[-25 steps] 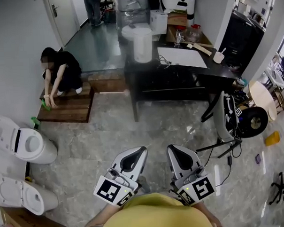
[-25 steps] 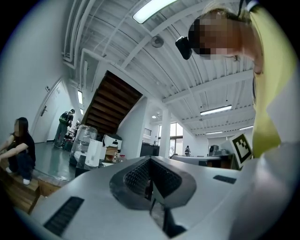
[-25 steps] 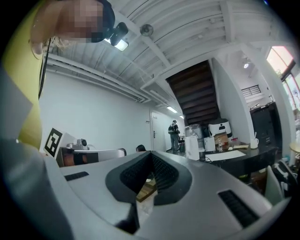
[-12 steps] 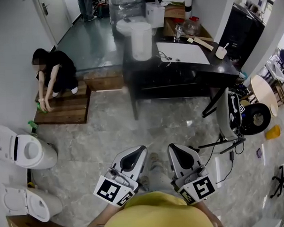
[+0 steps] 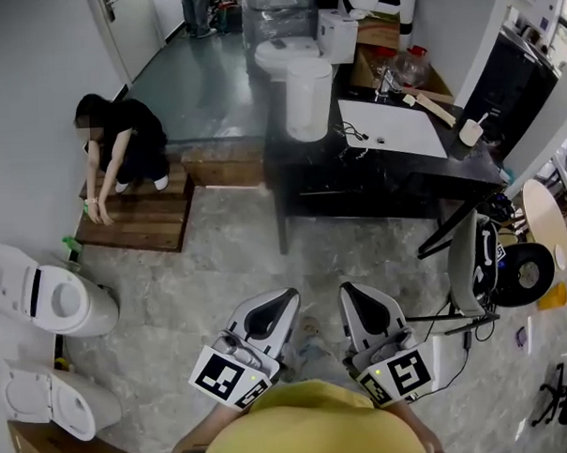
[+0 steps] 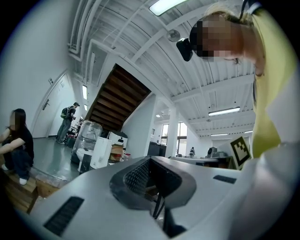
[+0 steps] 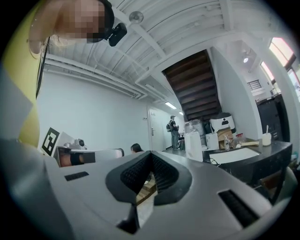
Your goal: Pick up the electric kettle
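The electric kettle (image 5: pixel 309 100), a tall white cylinder, stands on the left end of the black table (image 5: pixel 357 185) across the room. It also shows far off in the left gripper view (image 6: pixel 100 152) and in the right gripper view (image 7: pixel 192 146). My left gripper (image 5: pixel 285 296) and right gripper (image 5: pixel 348 289) are held side by side close to my body, pointing level toward the table and far short of it. In its own view the left gripper (image 6: pixel 151 159) has its jaws together with nothing between them. The right gripper (image 7: pixel 151 153) is the same.
A person (image 5: pixel 120 143) crouches on a low wooden platform (image 5: pixel 138 218) at left. Two white toilets (image 5: pixel 52 297) (image 5: pixel 47 400) stand by the left wall. A white sheet (image 5: pixel 392 127) and utensils lie on the table. A chair (image 5: pixel 473 259) and cables sit at right.
The table and kettle have shifted lower and to the right in the head view as I walk. Both grippers stay shut and side by side in front of me.
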Demonstrator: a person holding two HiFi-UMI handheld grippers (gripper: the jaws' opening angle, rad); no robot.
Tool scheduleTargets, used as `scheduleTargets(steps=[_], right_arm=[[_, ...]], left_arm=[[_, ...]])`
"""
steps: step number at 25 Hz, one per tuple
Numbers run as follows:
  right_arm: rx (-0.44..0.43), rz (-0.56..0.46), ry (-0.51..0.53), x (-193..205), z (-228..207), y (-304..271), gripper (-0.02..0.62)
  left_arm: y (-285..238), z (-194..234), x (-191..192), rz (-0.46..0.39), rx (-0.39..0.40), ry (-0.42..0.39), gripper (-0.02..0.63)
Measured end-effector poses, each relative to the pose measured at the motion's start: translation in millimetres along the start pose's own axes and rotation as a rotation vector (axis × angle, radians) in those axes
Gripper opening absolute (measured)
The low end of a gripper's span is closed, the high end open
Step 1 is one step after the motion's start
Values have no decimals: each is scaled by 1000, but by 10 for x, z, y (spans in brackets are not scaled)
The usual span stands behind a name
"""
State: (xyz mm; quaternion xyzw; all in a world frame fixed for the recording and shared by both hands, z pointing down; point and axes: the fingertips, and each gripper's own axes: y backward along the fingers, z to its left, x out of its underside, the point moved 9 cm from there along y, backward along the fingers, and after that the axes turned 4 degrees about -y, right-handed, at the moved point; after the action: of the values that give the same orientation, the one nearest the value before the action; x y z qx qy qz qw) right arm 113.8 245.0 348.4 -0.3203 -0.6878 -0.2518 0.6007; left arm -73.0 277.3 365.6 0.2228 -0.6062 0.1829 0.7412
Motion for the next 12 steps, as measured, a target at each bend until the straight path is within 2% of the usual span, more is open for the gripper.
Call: scheduleTargets(steps=[12], right_arm=[[-54, 14, 24, -251, -897, -797, 17]], left_arm=[[-890, 618, -53, -21, -61, -2, 9]])
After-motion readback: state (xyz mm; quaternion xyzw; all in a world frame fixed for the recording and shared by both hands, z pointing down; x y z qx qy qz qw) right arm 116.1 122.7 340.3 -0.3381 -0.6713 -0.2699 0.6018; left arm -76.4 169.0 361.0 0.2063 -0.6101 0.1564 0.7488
